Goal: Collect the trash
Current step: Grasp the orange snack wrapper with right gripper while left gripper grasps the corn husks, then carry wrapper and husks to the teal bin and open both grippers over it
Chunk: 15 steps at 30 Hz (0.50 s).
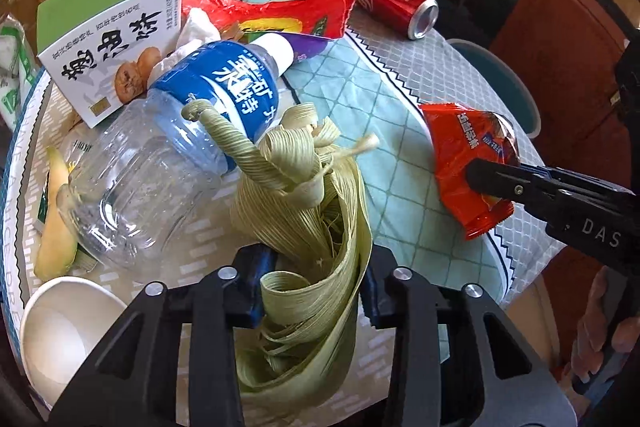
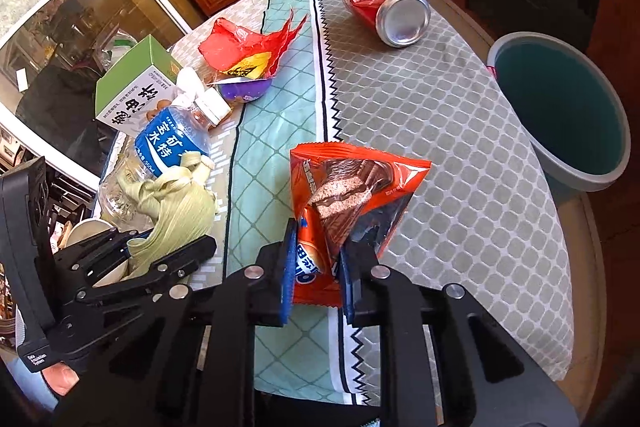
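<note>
My left gripper (image 1: 314, 283) is shut on a bundle of green corn husks (image 1: 308, 195) and holds it over a round tray (image 1: 24, 131) of trash. The husks also show in the right wrist view (image 2: 176, 199). My right gripper (image 2: 316, 263) is shut on an orange snack wrapper (image 2: 352, 195), held above the tablecloth; the wrapper also shows in the left wrist view (image 1: 468, 163). In the tray lie a clear water bottle with a blue label (image 1: 188, 131), a green and white biscuit box (image 1: 112, 39), a paper cup (image 1: 64, 327) and a melon rind (image 1: 56, 227).
A red cola can (image 2: 384, 7) lies on its side at the far end of the table. A torn red wrapper (image 2: 248, 47) and a purple cup (image 2: 244, 89) lie beside the tray. A teal stool (image 2: 560, 107) stands right of the table. Wooden cabinets stand behind.
</note>
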Each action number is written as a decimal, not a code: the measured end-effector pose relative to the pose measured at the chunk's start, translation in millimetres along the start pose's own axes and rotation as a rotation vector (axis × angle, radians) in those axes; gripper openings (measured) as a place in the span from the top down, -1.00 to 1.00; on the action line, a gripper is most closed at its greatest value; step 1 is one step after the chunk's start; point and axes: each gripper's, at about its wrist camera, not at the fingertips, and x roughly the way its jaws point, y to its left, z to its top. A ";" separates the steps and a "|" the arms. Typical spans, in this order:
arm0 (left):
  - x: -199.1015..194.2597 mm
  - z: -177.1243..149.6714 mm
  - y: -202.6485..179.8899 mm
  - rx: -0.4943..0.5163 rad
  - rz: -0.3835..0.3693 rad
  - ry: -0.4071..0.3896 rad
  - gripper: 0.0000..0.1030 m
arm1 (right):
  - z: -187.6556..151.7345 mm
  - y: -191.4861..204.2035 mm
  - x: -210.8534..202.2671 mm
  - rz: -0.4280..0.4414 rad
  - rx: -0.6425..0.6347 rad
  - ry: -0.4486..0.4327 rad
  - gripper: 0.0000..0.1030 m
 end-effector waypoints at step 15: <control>-42.5 43.2 -37.8 0.134 -0.191 -0.099 0.45 | 15.9 -28.7 -36.8 -0.028 0.042 -0.087 0.67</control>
